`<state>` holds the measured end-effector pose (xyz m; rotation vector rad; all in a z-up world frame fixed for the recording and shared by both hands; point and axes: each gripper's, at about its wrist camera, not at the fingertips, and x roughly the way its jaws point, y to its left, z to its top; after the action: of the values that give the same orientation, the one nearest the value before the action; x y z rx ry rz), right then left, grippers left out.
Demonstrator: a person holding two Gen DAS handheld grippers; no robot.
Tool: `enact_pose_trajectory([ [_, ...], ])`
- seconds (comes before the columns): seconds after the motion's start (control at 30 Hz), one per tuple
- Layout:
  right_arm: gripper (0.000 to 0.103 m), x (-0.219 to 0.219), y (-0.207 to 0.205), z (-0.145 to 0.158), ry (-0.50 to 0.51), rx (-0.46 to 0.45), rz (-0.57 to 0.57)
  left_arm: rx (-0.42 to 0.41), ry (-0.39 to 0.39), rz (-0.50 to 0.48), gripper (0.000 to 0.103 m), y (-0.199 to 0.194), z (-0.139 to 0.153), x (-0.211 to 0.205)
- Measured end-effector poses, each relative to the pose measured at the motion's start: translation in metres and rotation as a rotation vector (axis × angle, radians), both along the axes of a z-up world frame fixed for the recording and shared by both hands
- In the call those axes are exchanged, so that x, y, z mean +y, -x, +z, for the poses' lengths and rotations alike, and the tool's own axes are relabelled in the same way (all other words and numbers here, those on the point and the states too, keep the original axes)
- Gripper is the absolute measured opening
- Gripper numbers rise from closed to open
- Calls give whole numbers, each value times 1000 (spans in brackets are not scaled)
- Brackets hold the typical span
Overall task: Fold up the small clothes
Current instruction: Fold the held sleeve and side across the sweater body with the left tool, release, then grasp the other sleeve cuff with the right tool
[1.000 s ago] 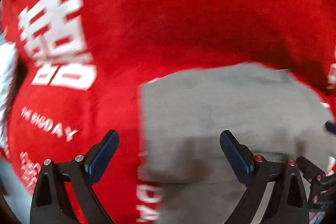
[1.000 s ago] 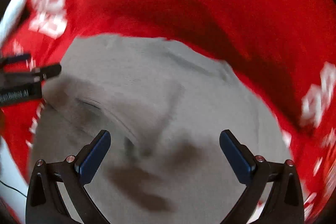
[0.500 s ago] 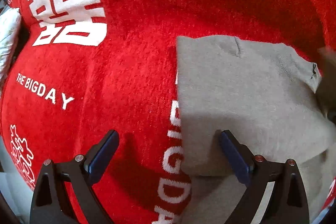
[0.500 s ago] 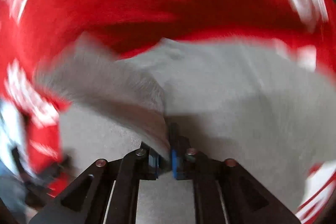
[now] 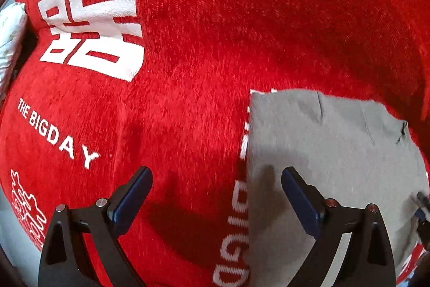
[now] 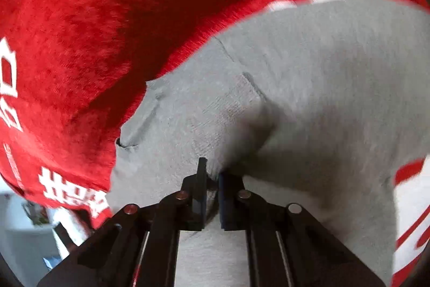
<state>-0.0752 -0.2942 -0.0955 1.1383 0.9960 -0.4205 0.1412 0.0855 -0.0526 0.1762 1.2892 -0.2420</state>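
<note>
A small grey garment [image 5: 336,147] lies flat on a red plush blanket [image 5: 215,31] with white lettering. My left gripper [image 5: 216,174] hovers open over the garment's left edge. One of its fingers is above the grey cloth and the other above the red blanket, with nothing held. In the right wrist view the grey garment [image 6: 322,71] fills the middle and right. My right gripper [image 6: 212,174] is closing its jaws on a raised fold of that cloth, which is pinched between the pads.
The red blanket [image 6: 80,31] covers nearly the whole surface. A white patterned object [image 5: 10,31] sits past its left edge. Pale floor and clutter [image 6: 27,233] show beyond the blanket's edge at the lower left of the right wrist view.
My right gripper went from wide open to shut on a fold of the grey garment and rolled over. My left gripper slid leftward, so the garment now sits further right in its view.
</note>
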Motion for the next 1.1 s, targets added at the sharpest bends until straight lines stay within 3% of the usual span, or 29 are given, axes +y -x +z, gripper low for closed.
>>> enact_pose_trajectory([
  [0.1,8,4,-15,4,80,31,94,-11,-22,-10,97,0,-3,-3],
  [0.2,9,6,-16,-7,120,134,133,-14,-65,-28,97,6,-11,-6],
  [0.27,11,6,-7,-9,120,134,114,-13,-113,-41,97,10,-20,-8],
  [0.43,18,-1,28,-2,133,200,37,1,-93,-23,97,10,-21,2],
  [0.7,19,-19,88,2,6,168,-58,32,-77,-62,97,17,-6,0],
  [0.77,29,-23,100,3,-23,150,-74,36,-67,-71,97,24,-1,-3],
  [0.93,31,-26,121,7,-46,141,-117,81,-44,-112,97,52,6,-20],
  [1.1,43,-38,150,7,-55,155,-192,111,-19,-175,97,83,10,-53],
])
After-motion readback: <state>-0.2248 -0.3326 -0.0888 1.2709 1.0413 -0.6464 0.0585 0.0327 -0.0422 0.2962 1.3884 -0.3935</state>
